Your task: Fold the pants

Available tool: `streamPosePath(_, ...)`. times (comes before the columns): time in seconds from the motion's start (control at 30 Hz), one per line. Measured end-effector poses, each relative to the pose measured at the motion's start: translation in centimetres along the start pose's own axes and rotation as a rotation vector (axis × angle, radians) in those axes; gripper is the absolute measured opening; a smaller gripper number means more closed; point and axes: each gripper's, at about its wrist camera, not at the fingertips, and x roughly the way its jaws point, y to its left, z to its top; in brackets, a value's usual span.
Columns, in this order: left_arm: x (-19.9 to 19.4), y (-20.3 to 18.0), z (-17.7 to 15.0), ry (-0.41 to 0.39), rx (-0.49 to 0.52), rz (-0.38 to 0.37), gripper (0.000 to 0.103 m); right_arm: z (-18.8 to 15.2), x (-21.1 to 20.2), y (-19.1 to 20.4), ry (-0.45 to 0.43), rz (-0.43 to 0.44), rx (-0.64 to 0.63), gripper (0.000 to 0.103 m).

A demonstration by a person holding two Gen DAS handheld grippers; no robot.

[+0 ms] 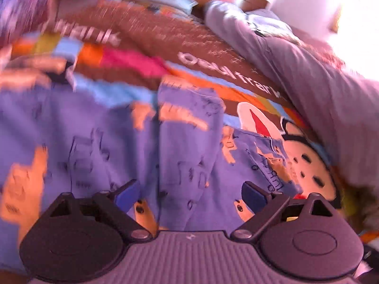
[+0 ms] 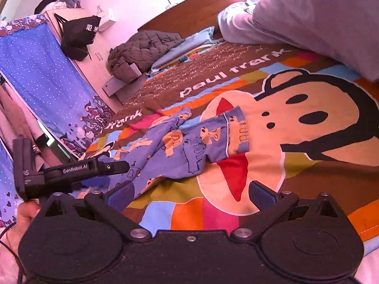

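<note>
Small blue pants (image 2: 180, 146) with orange cartoon prints lie crumpled on a colourful monkey-print bedspread (image 2: 296, 118). In the left wrist view the pants (image 1: 106, 146) fill the foreground, blurred. My left gripper (image 1: 190, 195) is open right over the cloth, holding nothing. It also shows in the right wrist view (image 2: 71, 170), at the pants' left end. My right gripper (image 2: 190, 193) is open and empty, just in front of the pants' near edge.
A grey pillow (image 2: 319, 19) lies at the bed's far right. A grey padded jacket (image 2: 144, 49) and folded blue cloth (image 2: 187, 47) lie at the back. A blue dotted curtain (image 2: 45, 71) hangs at the left.
</note>
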Motion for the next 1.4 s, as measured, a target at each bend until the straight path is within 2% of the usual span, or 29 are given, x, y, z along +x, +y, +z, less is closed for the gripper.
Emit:
streamPosePath(0.1, -0.7, 1.7, -0.6, -0.021, -0.022, -0.078, 0.093, 0.1, 0.5, 0.0, 0.029, 0.007, 0.004, 0.102)
streamPosePath(0.2, -1.3, 3.1, -1.4, -0.036, -0.060, -0.156, 0.087, 0.1, 0.6, 0.1, 0.038, 0.004, 0.001, 0.102)
streamPosePath(0.3, -1.6, 5.2, -2.1, -0.072, -0.166, -0.216, 0.074, -0.2, 0.3, 0.5, 0.011, -0.011, -0.022, 0.102)
streamPosePath(0.37, -1.5, 5.9, -2.3, -0.086, -0.204, -0.231, 0.062, -0.3, 0.1, 0.8, -0.004, -0.024, -0.040, 0.102)
streamPosePath(0.43, -1.5, 6.5, -2.4, -0.094, -0.238, -0.268, 0.054, -0.4, 0.1, 1.1, -0.007, -0.042, -0.054, 0.102)
streamPosePath(0.53, -1.3, 7.3, -2.5, -0.102, -0.281, -0.314, 0.044, 0.1, 0.8, 1.3, 0.051, -0.037, -0.075, 0.102)
streamPosePath(0.67, -0.6, 7.5, -2.2, -0.089, -0.285, -0.354, 0.041, 2.9, 3.0, 2.2, 0.123, -0.071, -0.121, 0.101)
streamPosePath(0.73, 0.0, 7.6, -2.1, -0.073, -0.294, -0.350, 0.036, 5.1, 4.7, 3.5, 0.136, -0.056, -0.152, 0.099)
streamPosePath(0.83, 0.7, 7.8, -2.0, -0.064, -0.329, -0.341, 0.033, 9.5, 8.8, 6.0, 0.200, 0.030, -0.157, 0.095)
streamPosePath(0.9, 1.1, 8.0, -1.9, -0.055, -0.351, -0.330, 0.033, 11.9, 12.7, 8.7, 0.224, 0.007, -0.192, 0.094)
streamPosePath(0.97, 1.4, 8.1, -1.9, -0.056, -0.356, -0.326, 0.033, 13.5, 17.2, 12.0, 0.271, -0.029, -0.253, 0.087)
streamPosePath(1.0, 1.5, 8.1, -1.9, -0.056, -0.356, -0.326, 0.032, 13.9, 19.5, 13.6, 0.303, -0.047, -0.298, 0.085)
streamPosePath(1.07, 1.5, 8.3, -1.9, -0.055, -0.367, -0.324, 0.028, 14.1, 23.9, 16.7, 0.371, -0.118, -0.407, 0.072)
streamPosePath(1.17, 1.7, 8.8, -1.8, -0.052, -0.388, -0.323, 0.026, 13.4, 29.3, 19.6, 0.447, -0.218, -0.533, 0.064)
streamPosePath(1.27, 1.6, 8.8, -2.0, -0.051, -0.386, -0.321, 0.025, 12.9, 31.8, 20.2, 0.491, -0.235, -0.513, 0.063)
streamPosePath(1.4, 1.5, 8.5, -2.2, -0.052, -0.377, -0.314, 0.025, 12.7, 33.2, 20.7, 0.483, -0.279, -0.502, 0.064)
